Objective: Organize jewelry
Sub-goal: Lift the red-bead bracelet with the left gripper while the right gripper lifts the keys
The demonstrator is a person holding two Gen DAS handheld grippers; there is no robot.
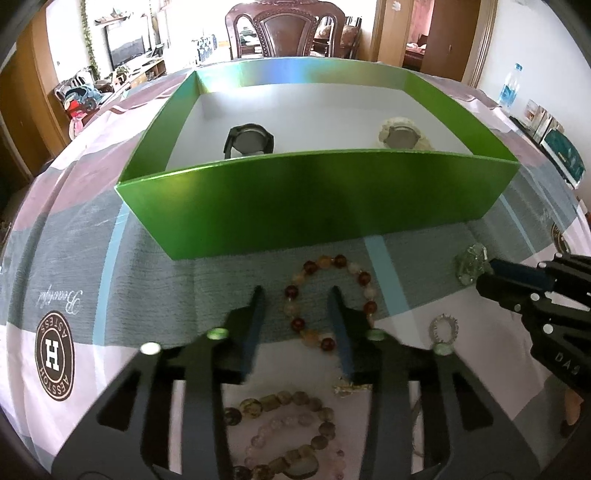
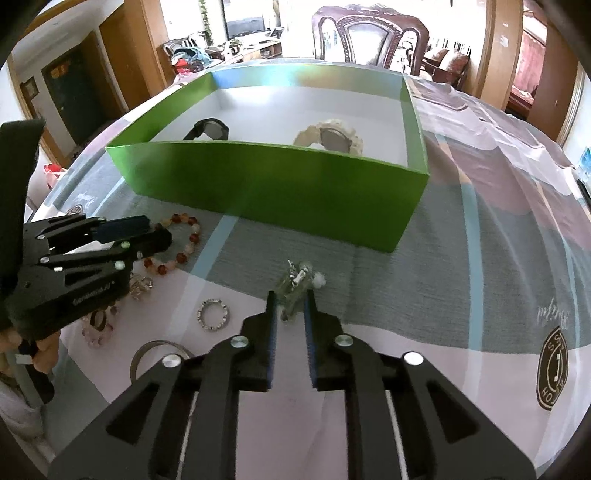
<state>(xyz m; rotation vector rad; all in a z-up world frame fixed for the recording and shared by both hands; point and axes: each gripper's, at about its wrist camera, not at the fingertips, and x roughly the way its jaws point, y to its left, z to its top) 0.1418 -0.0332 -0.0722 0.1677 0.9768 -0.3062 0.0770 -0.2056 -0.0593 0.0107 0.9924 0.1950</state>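
A red and orange bead bracelet (image 1: 332,299) lies on the cloth in front of the green box (image 1: 314,206). My left gripper (image 1: 297,293) stands open low over it, with the bracelet's left side between the fingers and no pad pressing on it. A pale green glass pendant (image 2: 297,282) lies between the fingertips of my right gripper (image 2: 291,295), whose jaws stand narrowly open around it. The left wrist view shows the pendant (image 1: 471,264) at the right gripper's (image 1: 487,273) tips. A black watch (image 1: 249,142) and a cream watch (image 1: 402,134) lie in the box.
A silver ring (image 2: 213,315), a metal bangle (image 2: 155,354) and brown and pink bead bracelets (image 1: 284,432) lie near the front edge. A small gold clasp piece (image 1: 351,388) is by the left gripper. A water bottle (image 1: 511,85) and a wooden chair (image 1: 284,29) stand behind.
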